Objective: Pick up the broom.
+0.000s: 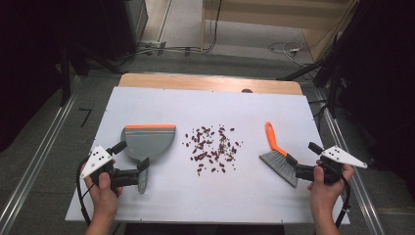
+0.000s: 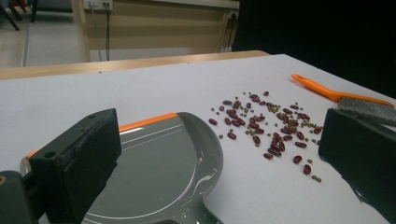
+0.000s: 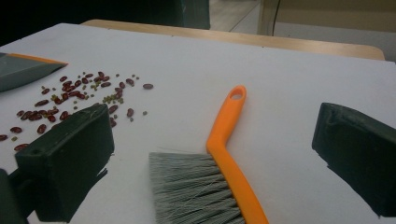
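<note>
Two open claws — brush point(image 3: 219, 158) between right claw point(image 3: 219, 154).

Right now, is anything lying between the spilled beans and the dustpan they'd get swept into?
Nothing visible. The beans lie on bare white table, with open surface between them and the grey dustpan at their left. The brush lies on their far side, at the right.

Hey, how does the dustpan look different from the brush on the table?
The dustpan is a broad grey scoop with an orange strip along its far lip; the brush is slim, with an orange handle and grey bristles. The dustpan lies left of the beans, the brush right. Both lie flat, each between the jaws of an open claw, ungripped.
</note>
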### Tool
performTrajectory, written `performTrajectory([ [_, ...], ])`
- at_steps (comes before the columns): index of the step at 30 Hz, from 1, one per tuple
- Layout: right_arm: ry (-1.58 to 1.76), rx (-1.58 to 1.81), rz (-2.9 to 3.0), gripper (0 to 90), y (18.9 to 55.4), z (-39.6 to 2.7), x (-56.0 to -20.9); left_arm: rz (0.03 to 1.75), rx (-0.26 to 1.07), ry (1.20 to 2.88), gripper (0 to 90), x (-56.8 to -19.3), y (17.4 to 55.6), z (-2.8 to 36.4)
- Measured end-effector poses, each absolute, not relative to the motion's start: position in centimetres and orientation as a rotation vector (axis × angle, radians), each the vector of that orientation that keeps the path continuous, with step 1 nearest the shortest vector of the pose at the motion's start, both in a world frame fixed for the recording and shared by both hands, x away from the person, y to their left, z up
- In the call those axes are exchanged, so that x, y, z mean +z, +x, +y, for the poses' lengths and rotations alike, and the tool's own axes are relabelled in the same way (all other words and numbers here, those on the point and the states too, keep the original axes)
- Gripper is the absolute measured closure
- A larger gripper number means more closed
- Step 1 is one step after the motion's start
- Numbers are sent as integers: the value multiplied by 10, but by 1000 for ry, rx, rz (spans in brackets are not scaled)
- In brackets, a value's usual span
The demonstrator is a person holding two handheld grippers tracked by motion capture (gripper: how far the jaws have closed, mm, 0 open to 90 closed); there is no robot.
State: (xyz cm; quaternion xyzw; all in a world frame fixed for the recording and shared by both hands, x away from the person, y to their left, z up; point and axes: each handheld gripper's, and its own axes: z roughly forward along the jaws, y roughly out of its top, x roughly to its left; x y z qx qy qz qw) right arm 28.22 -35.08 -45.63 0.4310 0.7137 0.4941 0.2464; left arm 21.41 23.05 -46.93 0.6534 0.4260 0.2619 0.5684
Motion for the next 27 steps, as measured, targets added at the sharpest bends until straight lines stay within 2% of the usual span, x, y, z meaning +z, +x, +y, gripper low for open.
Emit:
performTrajectory([
  [13, 1123, 1307, 1937, 0, 287, -329, -428, 993, 612, 1534, 0, -465, 219, 230],
  [27, 1216, 1232, 1941, 0, 329, -321, -398, 967, 598, 1553, 0, -464, 221, 224],
])
